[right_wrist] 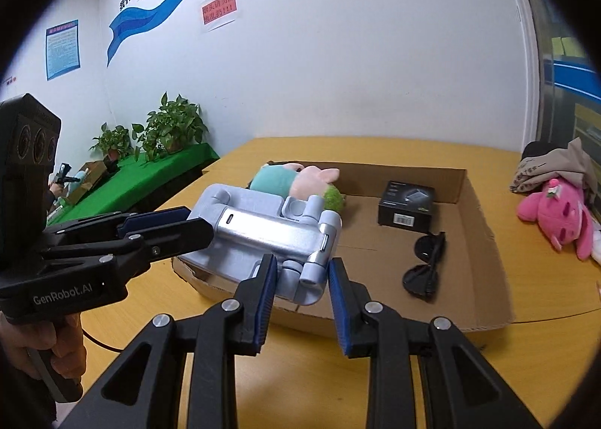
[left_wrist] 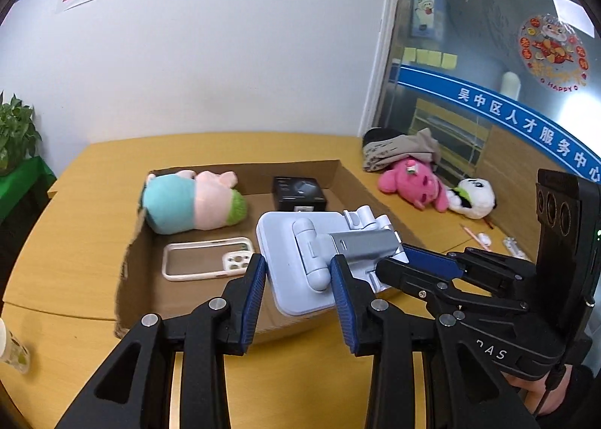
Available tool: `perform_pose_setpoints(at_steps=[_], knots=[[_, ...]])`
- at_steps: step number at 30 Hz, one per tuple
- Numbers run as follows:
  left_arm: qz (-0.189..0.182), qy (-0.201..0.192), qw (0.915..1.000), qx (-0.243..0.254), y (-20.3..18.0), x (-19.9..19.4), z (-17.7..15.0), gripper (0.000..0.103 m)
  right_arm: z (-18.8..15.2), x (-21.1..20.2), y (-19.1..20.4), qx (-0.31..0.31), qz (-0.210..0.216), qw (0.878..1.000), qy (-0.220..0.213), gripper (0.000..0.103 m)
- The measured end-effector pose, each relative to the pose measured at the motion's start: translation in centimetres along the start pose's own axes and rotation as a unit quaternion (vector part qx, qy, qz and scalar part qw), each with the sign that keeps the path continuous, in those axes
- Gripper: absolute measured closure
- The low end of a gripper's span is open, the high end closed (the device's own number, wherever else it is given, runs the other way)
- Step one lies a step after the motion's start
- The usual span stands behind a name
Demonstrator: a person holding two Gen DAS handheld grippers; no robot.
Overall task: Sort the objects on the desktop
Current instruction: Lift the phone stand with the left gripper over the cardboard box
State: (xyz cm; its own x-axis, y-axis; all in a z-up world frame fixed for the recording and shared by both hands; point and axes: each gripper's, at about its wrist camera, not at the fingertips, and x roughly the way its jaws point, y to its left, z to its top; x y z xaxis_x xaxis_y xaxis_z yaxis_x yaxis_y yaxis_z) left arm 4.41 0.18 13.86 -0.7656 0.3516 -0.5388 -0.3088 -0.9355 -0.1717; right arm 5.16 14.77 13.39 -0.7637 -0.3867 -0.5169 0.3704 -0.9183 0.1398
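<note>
While I hold the light blue folding stand up over the near edge of the cardboard box, both grippers have it; my left gripper pinches the round hinge part of it, and my right gripper pinches the small leg end of it, so neither one is free; I think the stand is about to go in the box, but it is not down yet. Some things are already inside: a soft toy in teal and pink at the far left, a small black box at the far side, a clear phone case near the left, and dark sunglasses near the right. Some things are not in yet, I think: a pink plush and a panda plush lie on the yellow table at the far right, beside a heap of cloth; a pencil and small white bits lie near them; so the job looks about half done to me.
</note>
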Motion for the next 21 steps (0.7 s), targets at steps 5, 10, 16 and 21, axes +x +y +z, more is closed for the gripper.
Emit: perform_pose_setpoints(at_steps=[5, 10, 16, 21], knots=[[0.027, 0.019, 0.9993, -0.016, 3.0, 2.0, -0.2, 0.066, 0.3, 3.8, 0.6, -0.003, 0.018, 1.000, 0.016, 0.076], [0.043, 0.054, 0.9956, -0.063, 7.0, 4.9, -1.0, 0.066, 0.3, 8.8, 1.6, -0.002, 0.033, 0.998, 0.057, 0.076], [0.067, 0.108, 0.9874, -0.095, 10.9, 8.7, -2.9, 0.068, -0.9, 14.8, 2.1, 0.017, 0.049, 0.992, 0.117, 0.076], [0.077, 0.152, 0.9789, -0.113, 12.6, 11.3, -4.4, 0.069, -2.3, 18.5, 1.8, 0.029, 0.054, 0.984, 0.165, 0.076]])
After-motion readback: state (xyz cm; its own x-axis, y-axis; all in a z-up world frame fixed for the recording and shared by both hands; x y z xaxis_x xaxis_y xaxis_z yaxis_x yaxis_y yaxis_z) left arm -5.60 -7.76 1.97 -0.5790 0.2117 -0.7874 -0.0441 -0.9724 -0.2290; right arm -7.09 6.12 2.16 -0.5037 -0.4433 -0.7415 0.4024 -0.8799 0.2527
